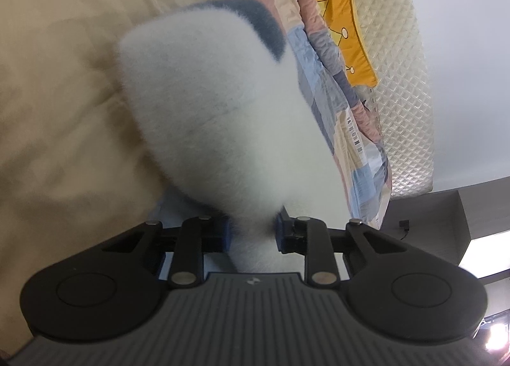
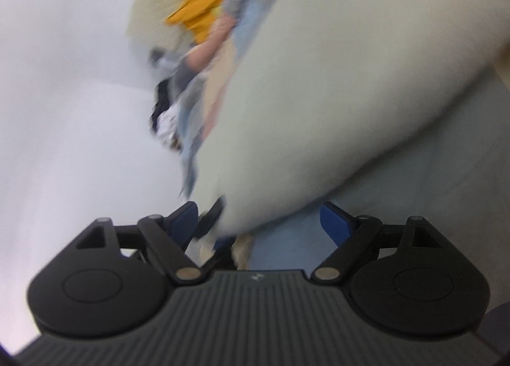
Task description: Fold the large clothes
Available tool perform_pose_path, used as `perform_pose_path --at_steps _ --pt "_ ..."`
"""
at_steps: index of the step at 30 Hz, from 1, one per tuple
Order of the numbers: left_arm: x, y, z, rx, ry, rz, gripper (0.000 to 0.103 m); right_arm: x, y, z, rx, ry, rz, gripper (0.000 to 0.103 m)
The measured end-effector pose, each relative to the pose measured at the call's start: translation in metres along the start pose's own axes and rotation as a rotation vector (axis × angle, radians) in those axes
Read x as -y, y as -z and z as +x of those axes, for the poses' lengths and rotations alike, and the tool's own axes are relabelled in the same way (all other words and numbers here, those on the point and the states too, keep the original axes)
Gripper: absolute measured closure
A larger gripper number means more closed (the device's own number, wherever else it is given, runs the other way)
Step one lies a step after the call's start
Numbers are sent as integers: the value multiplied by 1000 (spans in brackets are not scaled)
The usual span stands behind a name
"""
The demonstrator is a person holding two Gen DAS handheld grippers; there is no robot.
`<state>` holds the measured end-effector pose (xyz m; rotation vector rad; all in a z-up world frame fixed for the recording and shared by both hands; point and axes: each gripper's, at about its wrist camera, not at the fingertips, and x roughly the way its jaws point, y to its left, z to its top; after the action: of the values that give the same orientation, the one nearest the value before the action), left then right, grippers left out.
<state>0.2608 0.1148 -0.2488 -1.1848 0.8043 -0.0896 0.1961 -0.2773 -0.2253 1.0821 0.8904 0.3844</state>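
Observation:
A white fluffy garment (image 1: pixel 210 95) with a grey-blue patch (image 1: pixel 255 18) hangs over the beige bed sheet (image 1: pixel 47 79) in the left wrist view. My left gripper (image 1: pixel 251 235) is shut on its lower end, and the blue pads (image 1: pixel 223 235) squeeze the fleece from both sides. The right wrist view is blurred by motion. There the same pale garment (image 2: pixel 318 95) stretches from the upper right down toward my right gripper (image 2: pixel 259 222). That gripper stands wide open, its blue pads (image 2: pixel 334 222) far apart and not pressing the cloth.
A patchwork quilt (image 1: pixel 334 104) and a yellow cushion (image 1: pixel 344 15) lie along a cream quilted panel (image 1: pixel 401 79). White wall (image 1: pixel 471 47) and dark furniture (image 1: pixel 430 216) are at the right. In the right wrist view the cushion (image 2: pixel 207 9) and wall (image 2: pixel 63 79) appear blurred.

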Motion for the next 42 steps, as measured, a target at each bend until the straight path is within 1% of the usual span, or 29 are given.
perform_pose_path --at_steps 2,5,6,7,9,10,11,12,15,17,18,20,23,24,25,27,29,30,33,36,38,39,40,41,42 --pt "-3 0 -1 -5 1 -12 72 17 -5 8 17 22 103 17" --pt "-7 -1 0 -16 -4 -43 61 34 -11 16 50 20 190 19" --pt "-8 -2 0 -22 -14 -48 49 36 -13 16 71 14 211 19" --pt "-9 -3 0 -22 -27 -54 39 37 -14 14 96 5 229 19" --pt "-13 -5 0 -7 -22 -88 30 39 -17 9 156 -6 251 19" --pt "-18 -6 -1 2 -8 -122 27 39 -18 7 187 -5 261 19" --pt "-22 -7 -2 7 2 -149 27 43 -20 5 204 -11 283 19" --pt "-25 -8 -2 4 -3 -164 27 49 -23 4 209 -29 321 19" --pt "-34 -7 -4 13 11 -217 27 69 -25 -1 242 -111 478 19" --pt "-38 -7 -7 29 14 -242 27 74 -24 -6 270 -124 519 20" --pt "-40 -7 -7 38 16 -253 27 73 -24 -8 286 -114 518 20" --pt "-45 -8 -8 50 23 -282 27 69 -22 -19 347 -51 488 21" --pt "-50 -11 -7 64 28 -324 27 60 -25 -39 492 62 406 21" --pt "-51 -12 -5 65 26 -332 27 62 -26 -41 508 56 420 21" --pt "-50 -13 -3 65 26 -332 27 68 -26 -39 504 34 456 21" --pt "-46 -17 0 69 23 -306 27 68 -28 -29 509 23 473 21" --pt "-39 -21 1 93 21 -258 27 65 -30 -24 507 39 446 19" --pt "-34 -23 2 98 19 -233 28 71 -32 -36 503 44 429 18" --pt "-28 -24 5 100 15 -179 27 71 -34 -37 485 61 382 18" --pt "-28 -25 9 100 7 -181 27 69 -36 -35 487 69 369 18" --pt "-27 -27 11 100 0 -173 27 66 -37 -33 482 89 346 24" --pt "-26 -26 11 102 -5 -165 28 68 -43 -36 479 102 346 33" --pt "-26 -24 9 108 -15 -155 34 70 -44 -37 480 98 361 41" --pt "-26 -22 6 119 -24 -150 37 72 -45 -37 480 88 375 43" --pt "-28 -20 5 125 -16 -161 41 73 -46 -38 478 84 377 48"
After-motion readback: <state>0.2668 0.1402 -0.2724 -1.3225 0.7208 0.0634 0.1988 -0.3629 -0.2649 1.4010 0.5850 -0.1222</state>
